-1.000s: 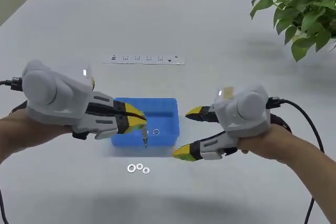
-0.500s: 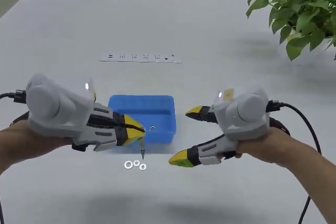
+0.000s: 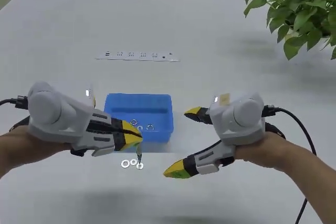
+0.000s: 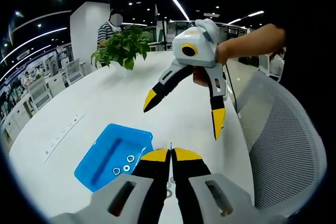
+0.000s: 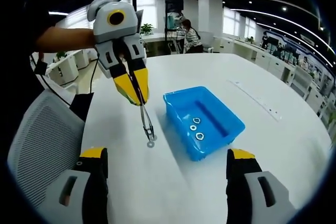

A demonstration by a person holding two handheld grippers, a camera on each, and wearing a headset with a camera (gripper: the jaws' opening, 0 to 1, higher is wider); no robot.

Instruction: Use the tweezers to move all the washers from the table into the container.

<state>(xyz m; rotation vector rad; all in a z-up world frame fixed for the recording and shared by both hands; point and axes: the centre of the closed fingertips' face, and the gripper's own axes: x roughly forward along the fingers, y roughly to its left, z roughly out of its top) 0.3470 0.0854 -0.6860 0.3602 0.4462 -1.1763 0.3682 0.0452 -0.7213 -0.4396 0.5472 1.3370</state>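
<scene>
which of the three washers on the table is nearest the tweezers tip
The right-end washer of the row in the head view: the tweezers tip is right at it; the other two washers lie further left.

We are pulling the left gripper (image 3: 137,131) back out of the container (image 3: 139,99) and toward ourselves. A second ago the tweezers (image 3: 138,153) were pointing down inside it, close to the front wall. Now their tip is coming down on the desk (image 3: 220,51), right at the rightmost of the three loose washers (image 3: 132,164) lying just in front of the container. With the gripper off it, the container is showing more of its floor: one washer showed there before, and now several dropped washers (image 3: 134,123) are showing. We are also letting the right gripper (image 3: 180,142) sink a little nearer to us, its lower jaw sliding further from the container's corner.
</scene>
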